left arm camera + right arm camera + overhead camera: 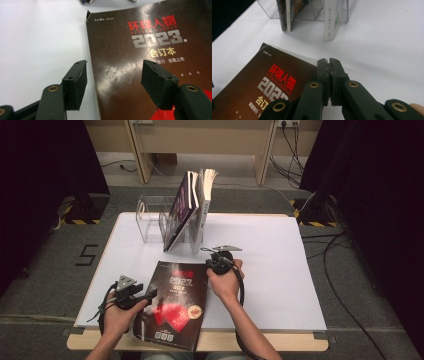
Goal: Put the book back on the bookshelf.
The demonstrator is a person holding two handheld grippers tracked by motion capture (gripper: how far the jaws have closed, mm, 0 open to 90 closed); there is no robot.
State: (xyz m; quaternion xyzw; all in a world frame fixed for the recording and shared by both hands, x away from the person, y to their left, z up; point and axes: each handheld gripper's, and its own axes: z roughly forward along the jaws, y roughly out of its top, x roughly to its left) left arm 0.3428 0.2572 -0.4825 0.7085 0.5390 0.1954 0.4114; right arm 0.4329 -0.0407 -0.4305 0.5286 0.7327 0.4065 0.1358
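A dark magazine (172, 305) is lying flat on the white table (280, 285), low in the middle of the high view, with its near end sticking out over the table's edge. The left gripper (145, 296) is sitting at the magazine's left edge in the lower left, and its jaws are standing wide apart with nothing squeezed between them. In the left gripper view the magazine's edge is lying between the fingers (76, 85). The right gripper (214, 262) is hovering by the magazine's top right corner, and its jaws are pressed tight together, holding nothing. A clear rack (150, 222) with leaning books (192, 202) is standing above it.
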